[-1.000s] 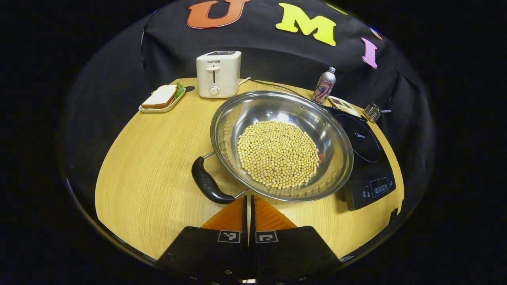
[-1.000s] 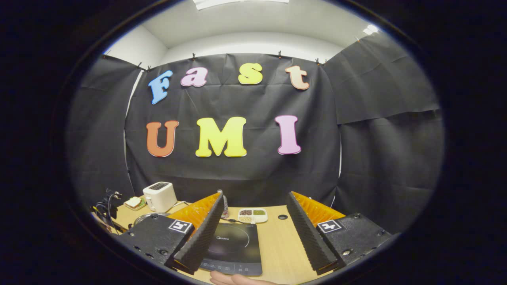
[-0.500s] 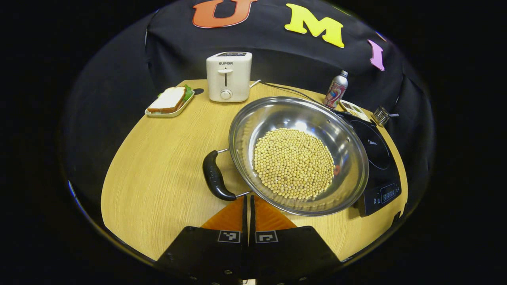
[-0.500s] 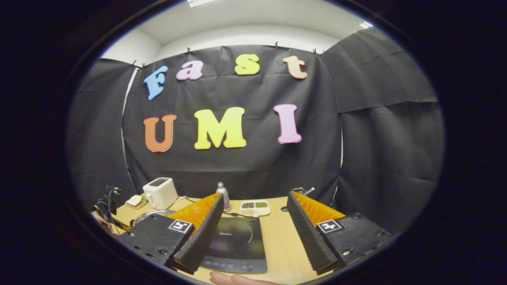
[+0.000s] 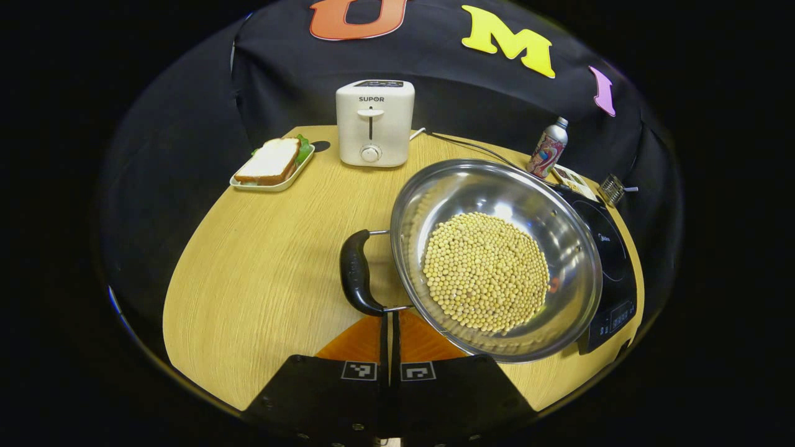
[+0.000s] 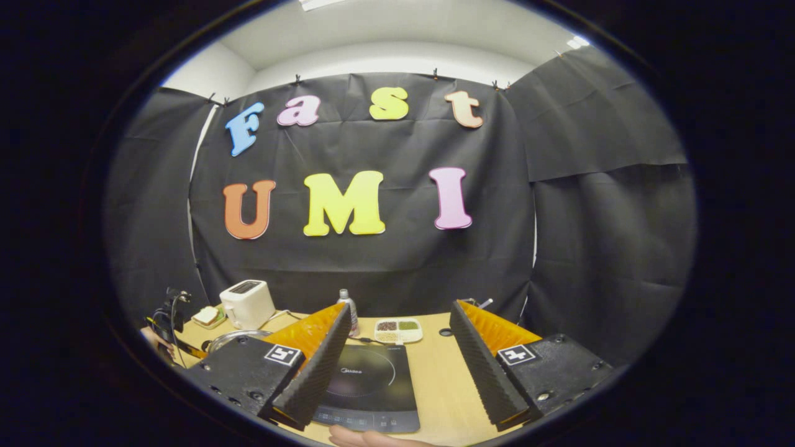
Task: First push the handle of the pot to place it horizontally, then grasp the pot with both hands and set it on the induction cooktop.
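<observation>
A wide steel pot (image 5: 497, 205) full of pale beans sits on the wooden table (image 5: 261, 273), its right rim overlapping the black induction cooktop (image 5: 612, 248). The pot's black side handle (image 5: 355, 273) stands upright in the left gripper view, at the pot's left side. My left gripper (image 5: 390, 316) is shut, its tips right below the handle's lower end. My right gripper (image 6: 397, 347) hangs open above the table, with the cooktop (image 6: 366, 379) seen between its fingers. A sliver of the pot's rim (image 6: 233, 337) shows at the left of the right gripper view.
A white toaster (image 5: 374, 123) and a sandwich on a tray (image 5: 273, 162) stand at the back left. A patterned can (image 5: 548, 149), a divided snack dish (image 6: 398, 330) and a small metal grater (image 5: 613, 188) sit behind the cooktop. A hand (image 6: 366, 438) shows at the bottom edge.
The pot has turned and shifted right in the left gripper view, its handle swinging from slanted to upright, with my shut left gripper at the handle's lower end. The right gripper view tilted slightly.
</observation>
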Demonstrator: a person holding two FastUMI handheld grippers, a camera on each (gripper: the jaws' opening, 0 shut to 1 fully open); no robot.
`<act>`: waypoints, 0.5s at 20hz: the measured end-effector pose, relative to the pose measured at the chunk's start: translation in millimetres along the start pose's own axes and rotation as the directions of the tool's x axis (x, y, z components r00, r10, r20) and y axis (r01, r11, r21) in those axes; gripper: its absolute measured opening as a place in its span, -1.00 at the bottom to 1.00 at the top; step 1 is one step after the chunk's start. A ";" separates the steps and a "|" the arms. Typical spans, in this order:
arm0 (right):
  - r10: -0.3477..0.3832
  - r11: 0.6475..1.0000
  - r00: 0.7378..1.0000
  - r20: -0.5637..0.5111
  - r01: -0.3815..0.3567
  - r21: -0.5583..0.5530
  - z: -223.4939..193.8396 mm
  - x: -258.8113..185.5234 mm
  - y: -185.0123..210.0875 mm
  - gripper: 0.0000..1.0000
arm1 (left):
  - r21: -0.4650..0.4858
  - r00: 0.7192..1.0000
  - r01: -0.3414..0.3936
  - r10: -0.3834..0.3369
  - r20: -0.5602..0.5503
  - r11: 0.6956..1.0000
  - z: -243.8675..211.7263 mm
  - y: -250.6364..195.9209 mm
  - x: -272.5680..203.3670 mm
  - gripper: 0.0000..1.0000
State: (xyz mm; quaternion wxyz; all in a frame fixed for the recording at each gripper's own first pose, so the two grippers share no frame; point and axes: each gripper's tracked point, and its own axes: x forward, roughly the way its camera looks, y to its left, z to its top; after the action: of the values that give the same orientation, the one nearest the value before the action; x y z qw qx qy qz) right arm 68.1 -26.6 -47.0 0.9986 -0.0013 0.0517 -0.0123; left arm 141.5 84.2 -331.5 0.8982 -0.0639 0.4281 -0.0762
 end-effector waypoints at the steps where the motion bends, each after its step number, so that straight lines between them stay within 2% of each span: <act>1: 0.003 1.000 1.000 -0.008 -0.003 0.002 -3.0 2.4 2.5 0.97 | 0.001 1.000 -0.007 0.007 0.003 1.000 4.3 3.2 4.1 -0.80; 2: 0.001 1.000 1.000 -0.018 -0.001 0.005 -5.4 5.0 2.3 0.97 | 0.005 1.000 -0.017 0.017 0.006 1.000 8.1 5.9 8.2 -1.00; 5: -0.014 1.000 0.999 -0.048 0.015 0.015 -14.3 13.3 -0.3 0.97 | -0.006 1.000 -0.030 0.030 0.010 1.000 19.6 11.9 17.7 -1.00; 6: -0.016 1.000 0.998 -0.058 0.018 0.021 -17.1 15.7 0.2 0.97 | -0.008 0.999 -0.031 0.031 0.009 0.999 23.1 13.6 20.7 -0.80; 7: -0.017 0.999 0.998 -0.066 0.019 0.027 -19.9 18.3 1.4 0.97 | -0.011 0.999 -0.032 0.032 0.006 0.999 24.5 14.7 23.6 -1.00; 9: -0.024 0.999 0.996 -0.081 0.027 0.035 -23.6 21.0 -0.6 0.97 | -0.012 1.000 -0.031 0.031 0.006 0.999 28.3 17.5 28.3 -1.00; 10: -0.031 0.999 0.996 -0.089 0.034 0.038 -25.3 23.0 -1.2 0.97 | -0.015 1.000 -0.028 0.028 0.010 1.000 30.0 18.1 30.7 -0.80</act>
State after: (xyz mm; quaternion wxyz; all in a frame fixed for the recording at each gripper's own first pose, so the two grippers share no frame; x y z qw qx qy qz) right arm 88.3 -28.4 -74.5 0.9948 0.0182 0.0955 -0.0296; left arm 185.4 97.5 -339.3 0.9009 -0.0648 0.4248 -0.0603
